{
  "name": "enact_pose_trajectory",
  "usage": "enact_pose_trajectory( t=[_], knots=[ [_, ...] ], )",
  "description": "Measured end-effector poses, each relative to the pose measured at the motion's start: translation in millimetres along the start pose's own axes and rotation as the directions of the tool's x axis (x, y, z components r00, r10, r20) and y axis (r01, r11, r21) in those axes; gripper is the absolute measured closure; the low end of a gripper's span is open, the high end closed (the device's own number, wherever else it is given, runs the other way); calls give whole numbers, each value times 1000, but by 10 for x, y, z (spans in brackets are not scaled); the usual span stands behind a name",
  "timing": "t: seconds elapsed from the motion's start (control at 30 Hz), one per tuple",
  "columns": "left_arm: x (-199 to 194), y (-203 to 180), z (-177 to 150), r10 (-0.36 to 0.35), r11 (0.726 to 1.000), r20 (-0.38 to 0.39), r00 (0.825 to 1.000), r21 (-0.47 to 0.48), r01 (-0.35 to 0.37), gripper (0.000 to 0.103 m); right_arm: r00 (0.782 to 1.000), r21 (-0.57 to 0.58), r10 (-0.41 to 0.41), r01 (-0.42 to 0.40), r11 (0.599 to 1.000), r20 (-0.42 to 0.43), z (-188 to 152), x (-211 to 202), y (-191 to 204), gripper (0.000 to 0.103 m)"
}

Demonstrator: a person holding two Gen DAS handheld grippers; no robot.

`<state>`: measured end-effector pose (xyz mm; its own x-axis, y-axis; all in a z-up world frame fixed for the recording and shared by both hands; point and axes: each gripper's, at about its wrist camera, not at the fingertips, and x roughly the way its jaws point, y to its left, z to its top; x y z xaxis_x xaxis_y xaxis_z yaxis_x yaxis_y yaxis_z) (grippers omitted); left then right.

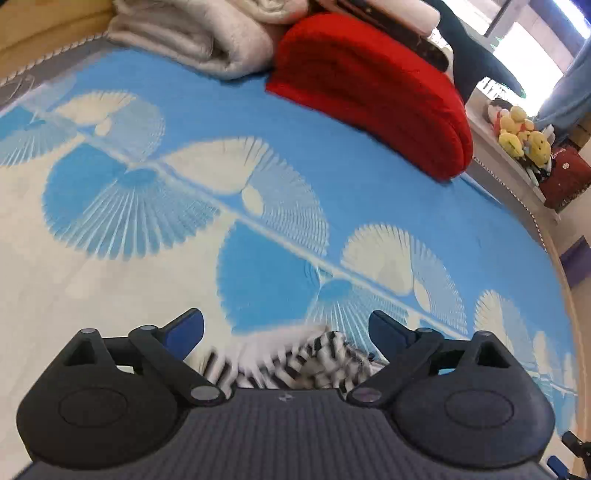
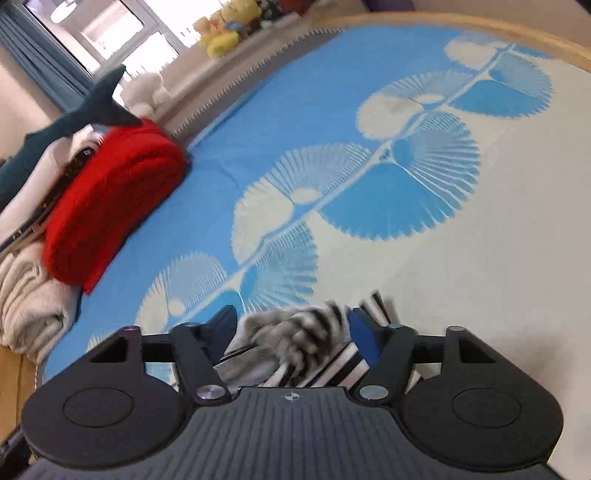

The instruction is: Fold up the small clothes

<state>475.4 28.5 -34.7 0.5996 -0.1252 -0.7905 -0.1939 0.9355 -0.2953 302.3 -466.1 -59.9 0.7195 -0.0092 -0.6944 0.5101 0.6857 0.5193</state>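
A small black-and-white striped garment (image 1: 295,358) lies bunched on the blue and cream bed cover (image 1: 258,122), blurred by motion. My left gripper (image 1: 286,325) is open, its blue-padded fingers (image 1: 192,325) spread wide just above the near part of the garment. In the right wrist view the same striped garment (image 2: 303,339) is bunched between the fingers of my right gripper (image 2: 291,325). The jaws stand partly apart with cloth filling the gap. Whether they press on it is unclear.
A folded red blanket (image 1: 373,96) and a beige blanket (image 1: 199,33) lie at the head of the bed, with a plush shark (image 2: 74,118) on the pile. Yellow plush toys (image 1: 521,136) sit on a ledge beyond the bed's edge.
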Motion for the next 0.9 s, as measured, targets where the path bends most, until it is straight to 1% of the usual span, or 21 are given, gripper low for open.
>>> enact_pose_trajectory(
  t=[0.03,0.1,0.13,0.17,0.2,0.23,0.27,0.3,0.37,0.4,0.43,0.47,0.5,0.57,0.67,0.73,0.77,0.8,0.83,0.87,0.9],
  knots=[
    [37,39,7,-25,1000,-17,1000,13,25,2,1000,-1,28,-28,1000,9,-53,-6,-43,34],
    [34,164,-87,-86,995,-24,996,54,88,2,996,-18,82,-81,997,47,-190,-78,-176,34],
    [20,241,-173,-91,993,-34,995,72,94,2,994,-25,85,-83,996,75,-264,-108,-232,33],
    [-13,321,-286,-92,992,-40,995,87,95,2,992,-33,75,-72,997,98,-314,-118,-292,33],
    [-56,407,-454,-95,990,-38,995,100,99,2,992,-43,45,-40,998,119,-375,-122,-364,33],
    [-86,477,-575,-96,988,-37,995,114,100,2,994,-70,5,3,998,113,-387,-85,-356,32],
    [-127,542,-701,-98,987,-29,995,124,100,2,995,-121,-18,30,992,99,-391,-60,-336,32],
    [-170,611,-842,-102,986,-14,995,135,102,2,994,-181,-25,44,983,104,-399,-45,-305,33],
    [-190,643,-1028,-104,980,-2,995,168,103,2,989,-285,-42,82,955,145,-422,0,-229,33],
    [-152,596,-1054,-96,974,-16,995,207,97,2,987,-318,-49,96,943,151,-427,51,-213,33],
    [-152,529,-1054,-102,961,-22,994,256,105,2,986,-343,-55,106,933,154,-434,115,-195,33],
    [-162,458,-1049,-116,947,-5,993,299,112,2,986,-368,-57,111,923,154,-435,197,-169,33],
    [-168,401,-1047,-125,940,30,992,325,109,2,987,-394,-56,111,912,148,-436,279,-144,33],
    [-103,276,-996,-166,924,69,984,360,130,2,989,-454,-57,113,884,136,-424,459,-63,33],
    [148,105,-851,-181,903,49,982,405,146,2,989,-539,-74,131,832,126,-442,671,69,33],
    [350,40,-786,-174,905,37,984,401,145,2,986,-582,-121,163,797,111,-455,835,128,33],
    [438,26,-783,-179,906,13,984,392,159,5,985,-593,-149,174,786,92,-463,919,141,33],
    [527,17,-786,-197,903,-21,980,385,189,19,985,-594,-150,168,786,81,-467,971,132,36],
    [589,9,-788,-215,895,-48,975,390,216,38,989,-591,-129,145,793,69,-474,987,121,58],
    [636,-9,-798,-223,885,-73,972,403,233,87,995,-591,-90,93,801,34,-457,993,121,75],
    [638,-11,-799,-229,885,-74,971,399,239,91,998,-585,-59,54,809,11,-431,972,136,98]
  ],
)
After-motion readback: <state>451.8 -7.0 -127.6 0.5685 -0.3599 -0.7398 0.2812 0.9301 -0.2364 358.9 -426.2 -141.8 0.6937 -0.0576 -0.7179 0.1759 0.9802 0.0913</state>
